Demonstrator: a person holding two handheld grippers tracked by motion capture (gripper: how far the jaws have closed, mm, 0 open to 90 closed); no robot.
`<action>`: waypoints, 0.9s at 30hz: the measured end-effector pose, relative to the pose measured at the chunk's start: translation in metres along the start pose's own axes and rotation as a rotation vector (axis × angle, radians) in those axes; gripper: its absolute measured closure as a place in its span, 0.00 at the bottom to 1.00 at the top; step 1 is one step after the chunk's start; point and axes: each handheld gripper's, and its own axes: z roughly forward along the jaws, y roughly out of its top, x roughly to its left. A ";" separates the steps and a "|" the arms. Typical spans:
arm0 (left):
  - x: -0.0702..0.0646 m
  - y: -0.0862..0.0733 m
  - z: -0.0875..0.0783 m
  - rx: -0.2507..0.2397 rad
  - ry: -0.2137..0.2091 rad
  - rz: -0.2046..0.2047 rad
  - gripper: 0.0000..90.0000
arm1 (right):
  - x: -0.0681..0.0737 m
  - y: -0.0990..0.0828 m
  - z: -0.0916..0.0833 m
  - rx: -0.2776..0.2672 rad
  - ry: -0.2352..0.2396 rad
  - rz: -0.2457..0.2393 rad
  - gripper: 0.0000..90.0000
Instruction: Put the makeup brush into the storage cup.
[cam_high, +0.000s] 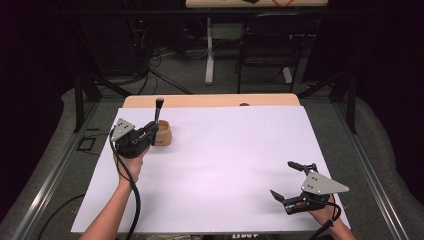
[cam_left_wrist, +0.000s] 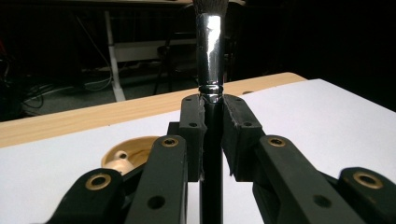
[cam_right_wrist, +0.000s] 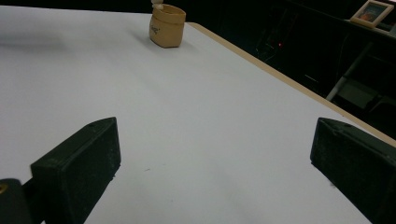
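A brush (cam_high: 159, 107) with a black handle, a silver ferrule and dark bristles stands upright with its bristles up, above the table's far left. My left gripper (cam_high: 155, 131) is shut on its handle; in the left gripper view the pads (cam_left_wrist: 194, 121) press the handle just below the ferrule of the brush (cam_left_wrist: 208, 51). A small round wooden pot (cam_high: 163, 134) sits right beside the gripper, and the pot (cam_left_wrist: 126, 156) shows low and left behind the jaws. My right gripper (cam_high: 281, 177) rests near the front right corner, open and holding nothing, with the pot (cam_right_wrist: 167, 25) far off.
A white sheet (cam_high: 225, 160) covers the wooden table (cam_high: 210, 100), whose bare edge shows along the far side. Beyond it stand a dark chair (cam_high: 265, 50) and a white desk leg (cam_high: 209, 50). A framed picture (cam_right_wrist: 372, 11) sits off to the right.
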 end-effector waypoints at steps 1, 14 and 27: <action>0.000 0.000 0.000 -0.005 0.001 -0.002 0.88 | 0.000 0.000 0.000 -0.001 0.000 0.000 0.01; 0.013 0.005 0.003 -0.052 0.038 -0.017 0.88 | 0.000 0.000 0.000 -0.004 0.004 0.004 0.01; 0.014 0.009 0.019 -0.090 0.041 -0.032 0.88 | -0.001 0.000 0.001 -0.001 0.005 0.008 0.01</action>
